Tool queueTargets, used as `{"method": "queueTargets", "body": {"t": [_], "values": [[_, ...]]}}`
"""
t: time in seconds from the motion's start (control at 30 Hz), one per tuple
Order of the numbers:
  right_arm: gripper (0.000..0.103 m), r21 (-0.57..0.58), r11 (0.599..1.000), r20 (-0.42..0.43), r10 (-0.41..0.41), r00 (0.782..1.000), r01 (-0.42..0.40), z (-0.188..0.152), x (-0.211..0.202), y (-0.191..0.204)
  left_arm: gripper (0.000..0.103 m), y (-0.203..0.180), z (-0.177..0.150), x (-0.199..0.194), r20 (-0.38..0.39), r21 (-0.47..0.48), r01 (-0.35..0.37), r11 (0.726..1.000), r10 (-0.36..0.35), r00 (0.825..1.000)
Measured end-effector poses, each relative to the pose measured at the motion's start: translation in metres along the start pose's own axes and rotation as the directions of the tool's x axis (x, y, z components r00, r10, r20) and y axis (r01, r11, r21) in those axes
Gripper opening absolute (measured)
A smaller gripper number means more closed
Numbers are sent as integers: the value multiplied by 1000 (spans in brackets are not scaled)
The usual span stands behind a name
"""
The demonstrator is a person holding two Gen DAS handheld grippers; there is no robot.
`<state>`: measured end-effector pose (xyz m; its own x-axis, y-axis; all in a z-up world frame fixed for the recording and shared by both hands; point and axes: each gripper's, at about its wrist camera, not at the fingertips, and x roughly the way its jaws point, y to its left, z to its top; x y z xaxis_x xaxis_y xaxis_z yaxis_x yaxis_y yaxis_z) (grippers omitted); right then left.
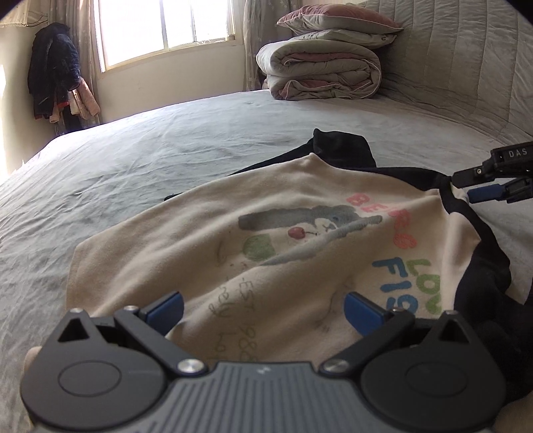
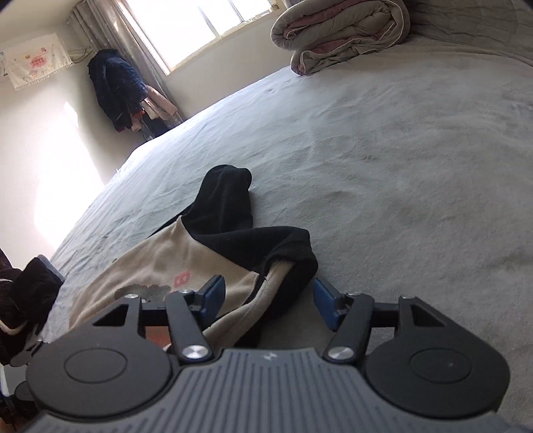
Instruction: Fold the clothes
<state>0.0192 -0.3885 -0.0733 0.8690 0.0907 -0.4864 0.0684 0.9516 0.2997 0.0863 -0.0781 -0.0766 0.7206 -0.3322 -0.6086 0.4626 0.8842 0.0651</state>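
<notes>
Cream sweatshirt (image 1: 206, 239) with black sleeves and collar: lies spread on the grey bed sheet (image 1: 133, 160), printed front up, near the foot of the bed. Print shows a grey animal, a cherry and coloured letters. One black sleeve (image 2: 226, 200) trails toward the far side.

Left claw (image 1: 263, 309): spread wide, blue pads (image 1: 166, 308) apart above the near hem; nothing pinched.

Right claw (image 2: 268, 299): spread, its pads either side of the bunched collar edge (image 2: 283, 263) on the garment's right; not pressed onto the cloth.

Far right of bed: folded quilt (image 1: 319, 73) with a pillow (image 1: 336, 16) on top. Far left corner: dark clothes hanging (image 1: 56, 70) beside the window (image 1: 160, 30).
</notes>
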Motion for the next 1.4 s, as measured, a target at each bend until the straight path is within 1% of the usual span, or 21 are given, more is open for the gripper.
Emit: {"method": "queueTargets", "body": {"t": [0.13, 0.23, 0.3, 0.33, 0.4, 0.47, 0.53, 0.57, 0.6, 0.63, 0.67, 0.77, 0.83, 0.9, 1.2, 1.33, 1.4], "values": [[63, -47, 998, 22, 31, 999, -30, -1, -32, 6, 103, 7, 0, -17, 43, -28, 14, 1000, -13, 999], [63, -82, 995, 38, 55, 998, -51, -1, -57, 10, 103, 12, -1, -32, 91, -54, 22, 998, -17, 996], [63, -204, 978, 75, 48, 996, -32, -14, -81, 28, 103, 15, -2, -43, 141, -83, 37, 996, -25, 990], [63, -245, 969, 88, 49, 995, -26, -23, -93, 36, 103, 16, -2, -49, 165, -96, 47, 994, -30, 986], [63, -260, 965, 106, 7, 994, 21, -41, -111, 40, 103, 14, -3, -57, 211, -112, 62, 992, -37, 977], [63, -223, 971, 115, -66, 991, 91, -59, -123, 35, 103, 13, -4, -66, 256, -126, 78, 989, -43, 966], [63, -184, 970, 122, -140, 983, 161, -76, -135, 29, 103, 9, -6, -71, 285, -140, 93, 986, -50, 957], [64, -164, 967, 124, -177, 976, 196, -85, -141, 26, 103, 6, -7, -74, 300, -143, 101, 984, -54, 952], [68, -145, 966, 124, -198, 972, 215, -90, -145, 26, 103, 2, -8, -77, 311, -145, 110, 983, -60, 949], [72, -126, 964, 124, -218, 968, 233, -96, -148, 25, 103, -1, -9, -79, 316, -148, 118, 982, -66, 947], [72, -108, 962, 123, -238, 963, 251, -102, -151, 24, 103, -4, -11, -80, 319, -152, 126, 980, -72, 945], [72, -51, 951, 119, -297, 947, 305, -119, -161, 22, 103, -13, -19, -85, 325, -176, 150, 973, -86, 942], [73, -13, 940, 114, -336, 935, 340, -130, -167, 21, 103, -20, -22, -87, 328, -182, 152, 972, -86, 941], [73, 24, 927, 107, -374, 921, 374, -141, -174, 19, 103, -24, -25, -88, 324, -181, 166, 969, -101, 941], [73, -70, 942, 97, -320, 942, 328, -156, -169, 35, 103, -27, -29, -83, 296, -173, 131, 976, -76, 952], [72, -210, 911, 90, -345, 934, 356, -161, -156, 49, 103, -25, -30, -78, 286, -184, 126, 975, -70, 956], [72, -275, 881, 96, -372, 923, 384, -164, -150, 54, 103, -26, -31, -77, 278, -186, 126, 974, -71, 958]]}}
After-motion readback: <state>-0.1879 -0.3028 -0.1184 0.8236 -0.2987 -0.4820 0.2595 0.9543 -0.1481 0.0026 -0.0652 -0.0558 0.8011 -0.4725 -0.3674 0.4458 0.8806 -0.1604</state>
